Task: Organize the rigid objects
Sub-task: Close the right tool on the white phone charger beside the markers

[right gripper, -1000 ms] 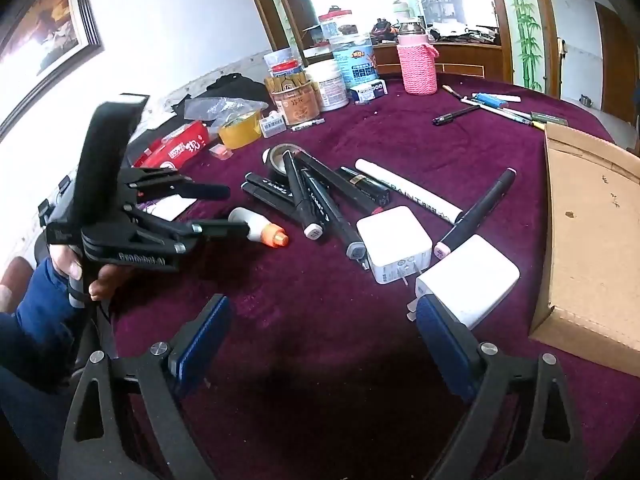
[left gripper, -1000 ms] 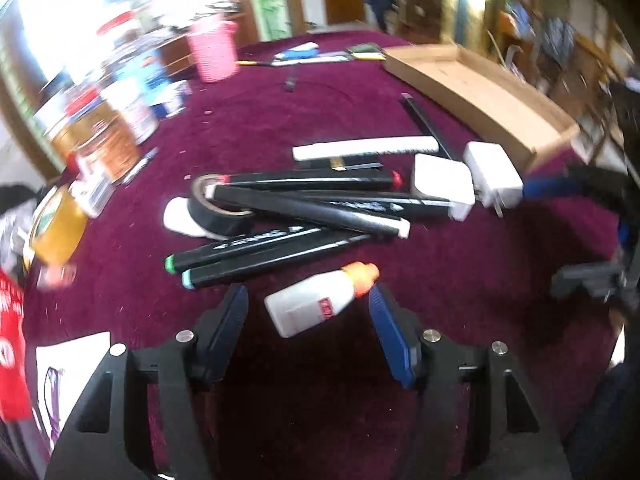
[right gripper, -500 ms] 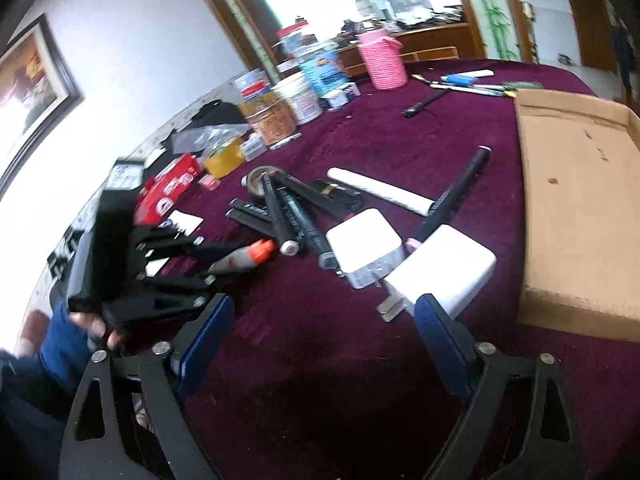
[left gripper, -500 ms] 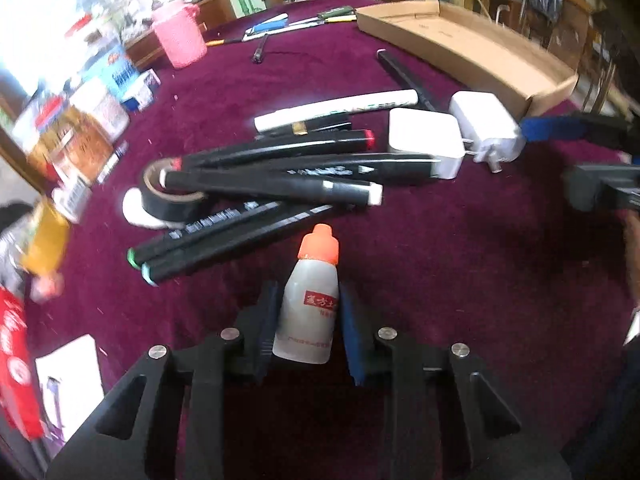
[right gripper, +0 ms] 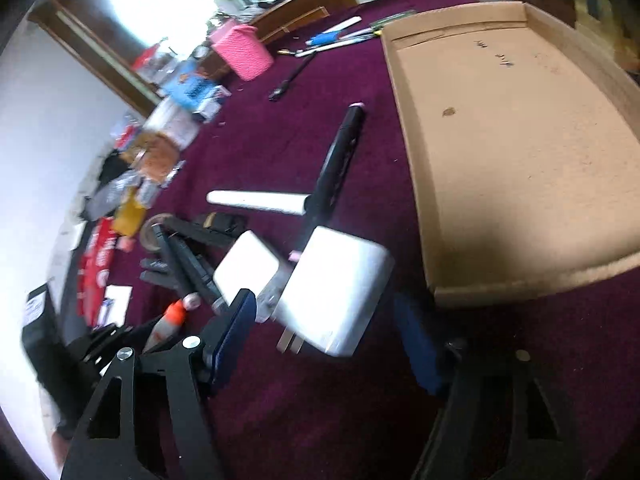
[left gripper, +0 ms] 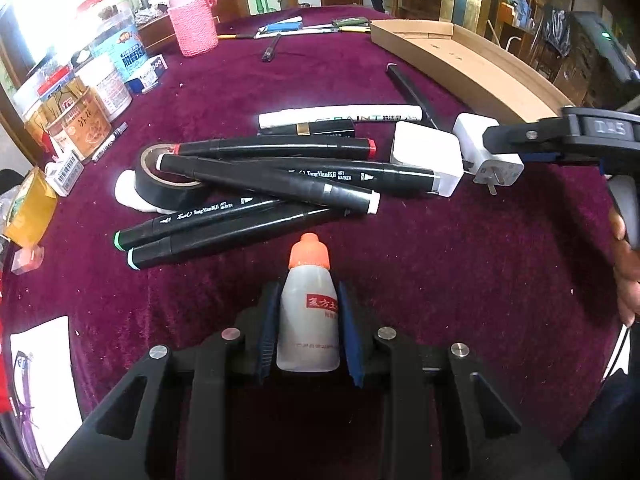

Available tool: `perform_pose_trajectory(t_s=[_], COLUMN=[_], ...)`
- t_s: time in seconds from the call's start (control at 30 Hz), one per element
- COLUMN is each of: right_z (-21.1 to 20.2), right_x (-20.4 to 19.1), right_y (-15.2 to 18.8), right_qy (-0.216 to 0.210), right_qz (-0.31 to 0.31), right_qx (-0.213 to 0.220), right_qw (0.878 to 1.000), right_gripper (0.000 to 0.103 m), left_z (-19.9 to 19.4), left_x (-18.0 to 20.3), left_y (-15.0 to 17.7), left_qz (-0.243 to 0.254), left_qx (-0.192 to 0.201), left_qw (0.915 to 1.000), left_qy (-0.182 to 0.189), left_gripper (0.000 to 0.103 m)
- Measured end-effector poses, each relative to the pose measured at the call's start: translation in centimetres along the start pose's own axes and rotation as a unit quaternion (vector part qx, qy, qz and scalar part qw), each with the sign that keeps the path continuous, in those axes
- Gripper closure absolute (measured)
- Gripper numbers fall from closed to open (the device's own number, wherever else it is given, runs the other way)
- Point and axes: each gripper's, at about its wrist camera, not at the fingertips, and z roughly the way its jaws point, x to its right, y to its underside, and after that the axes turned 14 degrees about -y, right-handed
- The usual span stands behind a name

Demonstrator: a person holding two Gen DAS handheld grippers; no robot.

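Note:
My left gripper [left gripper: 308, 332] is shut on a small white bottle [left gripper: 308, 312] with an orange cap, held just above the maroon cloth. In front of it lies a heap of black markers [left gripper: 280, 184] across a roll of black tape [left gripper: 168, 188], with a white paint marker [left gripper: 340, 116] behind. My right gripper [right gripper: 326, 340] straddles a white plug-in charger [right gripper: 336, 292]. Its jaws are closing, and both blue pads still stand clear of the charger's sides. A second white charger [right gripper: 246, 268] lies just left of it.
A shallow cardboard tray [right gripper: 520, 140] lies to the right of the chargers. A black marker [right gripper: 336, 160] lies by the tray's left wall. A pink knitted cup [left gripper: 192, 24], jars and tins [left gripper: 80, 120] line the far left edge. A paper sheet [left gripper: 40, 372] lies near left.
The left gripper closed on the bottle, which now points straight ahead between the pads. The right gripper rolled, moved in over the charger, and its jaws narrowed.

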Motion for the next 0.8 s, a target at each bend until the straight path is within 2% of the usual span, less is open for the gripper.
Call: perform_pose_trajectory(t_s=[0.2,0.27,0.3,0.43,0.6,0.8], right_z=[2.3,2.6,2.5,1.5,0.7,1.2], right_x=[-1.9,-2.2,-2.2,-1.8,-1.3,-2.1], right_y=[-0.4,-0.4,-0.2,0.3,1.1,1.5], right_qy=[0.100,0.112,0.115,0.097,0.061,0.080], right_qz=[-0.047,-0.060,-0.066,-0.067,-0.064,-0.096], right_qx=[-0.026,-0.026,-0.023,-0.021,-0.021,-0.033], right_qw=[0.994,0.992,0.991,0.993,0.996,0.992], right_gripper=[0.038,0.042,0.047,0.055,0.058,0.058], left_z=[0.1,0.0,0.0,-0.2,-0.6,-0.4], left_x=[0.0,0.2,0.3,0.5,-0.1,0.3], left_y=[0.0,0.0,0.0,0.1,0.1,0.1], left_qz=[-0.005,-0.004,-0.006,-0.013,-0.042,-0.033], left_qx=[-0.002,0.001,0.002,0.011,0.017,0.004], left_qw=[1.0000,1.0000,1.0000,0.9998,0.9989,0.9994], left_qy=[0.005,0.001,-0.001,-0.009,0.014,-0.006], left_gripper=[0.076,0.076,0.076,0.079,0.079,0.079])
